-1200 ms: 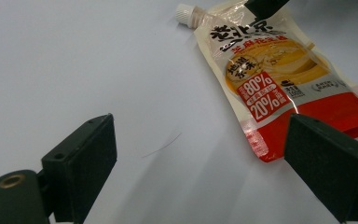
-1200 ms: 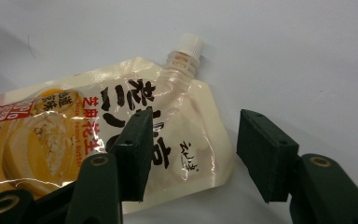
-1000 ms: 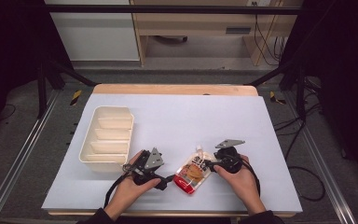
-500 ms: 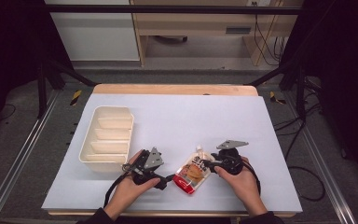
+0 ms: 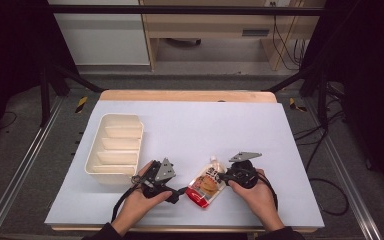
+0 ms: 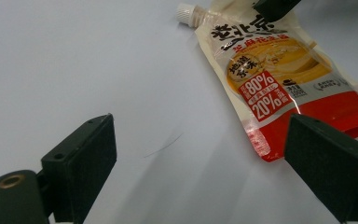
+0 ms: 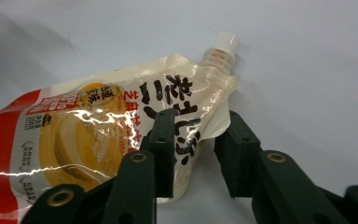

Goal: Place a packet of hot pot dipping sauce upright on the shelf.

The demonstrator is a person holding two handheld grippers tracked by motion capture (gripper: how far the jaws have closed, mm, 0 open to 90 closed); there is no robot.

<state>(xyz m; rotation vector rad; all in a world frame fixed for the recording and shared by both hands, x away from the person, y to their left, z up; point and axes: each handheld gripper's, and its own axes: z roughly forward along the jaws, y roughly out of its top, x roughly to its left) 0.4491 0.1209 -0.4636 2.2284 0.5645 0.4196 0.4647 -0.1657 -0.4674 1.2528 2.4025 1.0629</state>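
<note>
Two tools were in my hands over the white counter. My right tool had its jaws narrowed around the upper edge of the glossy cream, orange and red spouted food pouch, one jaw on the printed face and the other just off the pouch's edge; I could not tell whether they pinched it. That pouch lay flat near the front of the counter, between my hands, its white screw cap pointing away from me. My left tool stood wide open, its jaws apart, the pouch's red bottom corner just beside one jaw. Left of it sat a cream plastic divided tray.
</note>
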